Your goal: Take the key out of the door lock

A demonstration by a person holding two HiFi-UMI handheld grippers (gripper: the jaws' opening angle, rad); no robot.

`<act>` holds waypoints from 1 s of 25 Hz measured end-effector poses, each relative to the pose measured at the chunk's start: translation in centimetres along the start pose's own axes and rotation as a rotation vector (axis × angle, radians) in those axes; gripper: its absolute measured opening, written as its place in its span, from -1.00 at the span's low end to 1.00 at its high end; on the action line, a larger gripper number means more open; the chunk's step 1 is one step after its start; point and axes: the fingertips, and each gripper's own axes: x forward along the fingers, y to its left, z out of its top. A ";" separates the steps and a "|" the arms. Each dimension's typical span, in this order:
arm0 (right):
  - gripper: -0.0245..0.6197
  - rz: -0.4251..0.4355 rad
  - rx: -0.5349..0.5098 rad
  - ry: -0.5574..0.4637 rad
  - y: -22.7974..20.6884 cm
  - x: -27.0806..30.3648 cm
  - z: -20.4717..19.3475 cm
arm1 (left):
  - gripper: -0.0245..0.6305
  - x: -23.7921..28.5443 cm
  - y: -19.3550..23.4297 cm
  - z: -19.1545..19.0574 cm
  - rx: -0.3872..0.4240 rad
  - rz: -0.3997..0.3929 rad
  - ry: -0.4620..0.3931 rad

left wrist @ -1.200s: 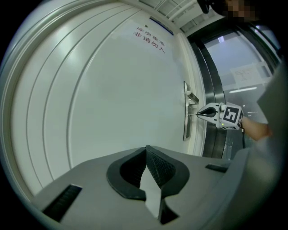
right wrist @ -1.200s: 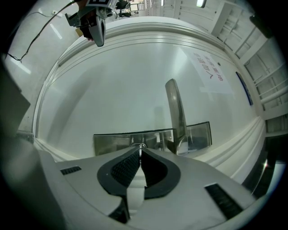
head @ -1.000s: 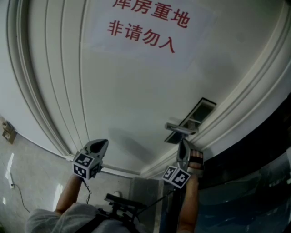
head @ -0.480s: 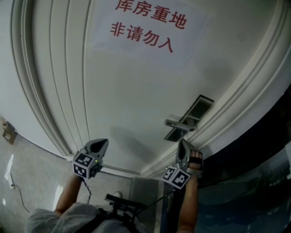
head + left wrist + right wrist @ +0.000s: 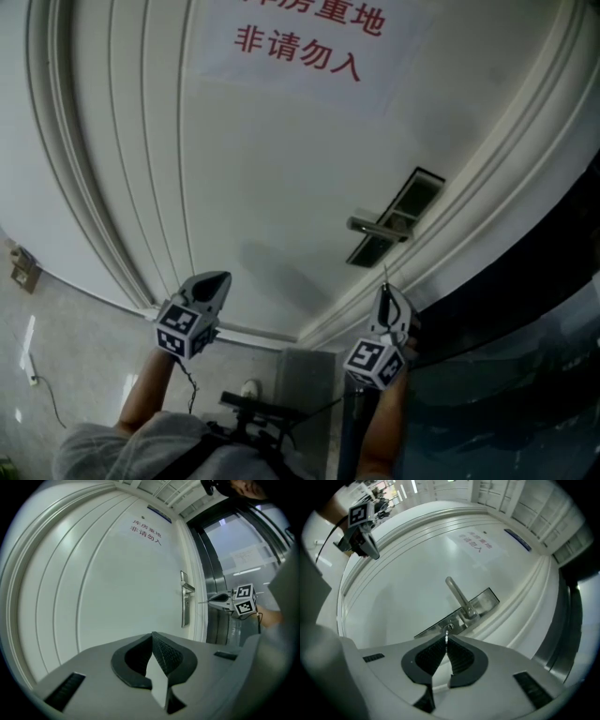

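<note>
A white panelled door carries a steel lock plate with a lever handle. My right gripper is held below the plate, away from the door, shut on a thin silver key that sticks out past its tips. In the right gripper view the key points at the bare keyhole under the handle. The left gripper view shows the key held level, short of the plate. My left gripper is shut on nothing, off to the door's left.
A paper sign with red characters is stuck high on the door. A dark glass and metal frame borders the door at the right. A wall socket sits low at the left. The person's forearms and body fill the bottom edge.
The right gripper has drawn back from the lock plate and rolled, and the key is out of the keyhole with it. The left gripper shifted slightly.
</note>
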 end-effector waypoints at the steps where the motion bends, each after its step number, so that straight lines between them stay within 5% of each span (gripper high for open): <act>1: -0.86 -0.001 0.051 0.002 0.1 -0.5 -0.2 | -0.91 -0.1 -0.2 0.1 0.004 -0.004 -0.002; 15: -0.86 0.111 0.714 0.023 5.0 -6.6 -2.2 | -0.91 -2.7 -2.2 0.0 0.044 -0.040 -0.014; 25: -0.86 0.138 0.934 0.015 8.0 -10.8 -1.8 | -0.91 -5.2 -3.6 -0.3 0.074 -0.029 -0.030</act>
